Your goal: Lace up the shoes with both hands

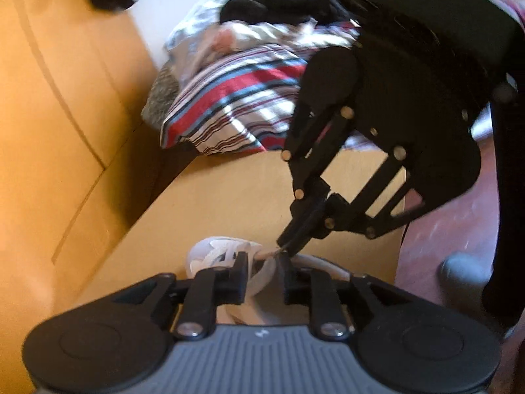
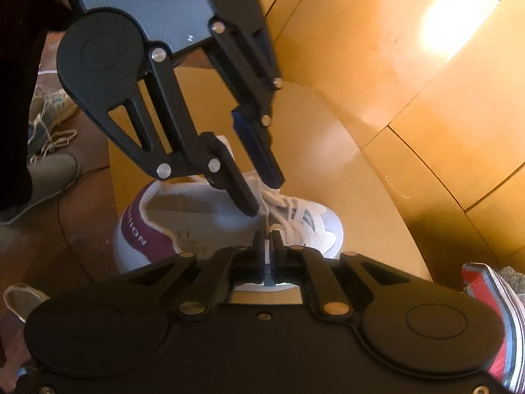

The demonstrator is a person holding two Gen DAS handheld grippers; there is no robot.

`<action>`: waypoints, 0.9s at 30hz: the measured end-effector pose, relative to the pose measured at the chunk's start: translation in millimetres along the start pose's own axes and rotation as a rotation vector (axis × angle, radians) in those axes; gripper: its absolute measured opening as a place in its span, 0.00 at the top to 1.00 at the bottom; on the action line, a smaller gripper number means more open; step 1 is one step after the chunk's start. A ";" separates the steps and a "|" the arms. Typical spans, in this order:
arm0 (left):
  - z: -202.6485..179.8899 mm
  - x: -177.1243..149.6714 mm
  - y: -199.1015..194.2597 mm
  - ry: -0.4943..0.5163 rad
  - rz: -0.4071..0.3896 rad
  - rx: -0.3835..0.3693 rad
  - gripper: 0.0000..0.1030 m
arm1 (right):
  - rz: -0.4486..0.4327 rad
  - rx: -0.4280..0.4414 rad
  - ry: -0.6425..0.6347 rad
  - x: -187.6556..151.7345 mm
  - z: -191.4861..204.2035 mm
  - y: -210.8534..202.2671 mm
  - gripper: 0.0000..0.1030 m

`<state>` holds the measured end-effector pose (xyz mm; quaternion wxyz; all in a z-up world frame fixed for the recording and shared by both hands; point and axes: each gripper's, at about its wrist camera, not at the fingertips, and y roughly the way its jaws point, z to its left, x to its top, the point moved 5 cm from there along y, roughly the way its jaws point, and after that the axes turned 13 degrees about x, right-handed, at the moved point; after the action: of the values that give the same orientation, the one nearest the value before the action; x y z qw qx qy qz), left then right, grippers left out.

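Nearest the lens in the right wrist view, the right gripper [image 2: 267,234] has its fingers pressed together on a thin strand of white lace [image 2: 264,215] at lower centre of the frame, just above the tongue of the white sneaker [image 2: 183,210]. That sneaker, with a maroon heel panel, stands on a light wooden board [image 2: 370,177] in the middle of the frame. From upper left the left gripper [image 2: 265,198] reaches down to the same lacing; its fingers stand slightly apart, with lace running between them, and no firm pinch is evident. The left wrist view agrees: a gap shows between its fingers, white lace crossing it at lower centre. Judgement: the step in hand is a handover or pull-through of the lace end at an upper eyelet, though which eyelet cannot be told. To do it well, the right gripper should keep a firm pinch and steady tension along the lace, while the left gripper re-seats close to the eyelet before any pull. Risk: slack lace slipping from the part-open fingers, or the sneaker dragging across the board. A striped cloth [image 1: 236,105] lies well apart, upper centre of the left view.
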<state>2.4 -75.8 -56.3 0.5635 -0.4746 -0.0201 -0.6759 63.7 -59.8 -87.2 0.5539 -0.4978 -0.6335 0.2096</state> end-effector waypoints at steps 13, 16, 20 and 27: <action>-32.0 6.5 3.8 0.281 0.029 0.061 0.94 | 0.025 -0.002 -0.039 4.7 2.3 -0.4 0.97; -34.3 6.2 2.8 0.304 0.033 0.069 0.94 | 0.025 -0.001 -0.043 6.1 2.6 -0.4 0.97; -36.5 4.9 6.0 0.332 0.038 0.075 0.96 | 0.024 -0.001 -0.048 8.1 2.2 0.8 0.97; -31.3 4.0 11.2 0.239 0.076 0.061 0.98 | 0.015 0.003 -0.022 9.4 -4.8 2.4 0.96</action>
<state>-7.8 -100.5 -76.5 0.6015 -0.3735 0.0447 -0.7048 70.1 -52.0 -83.0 0.5461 -0.4994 -0.6356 0.2200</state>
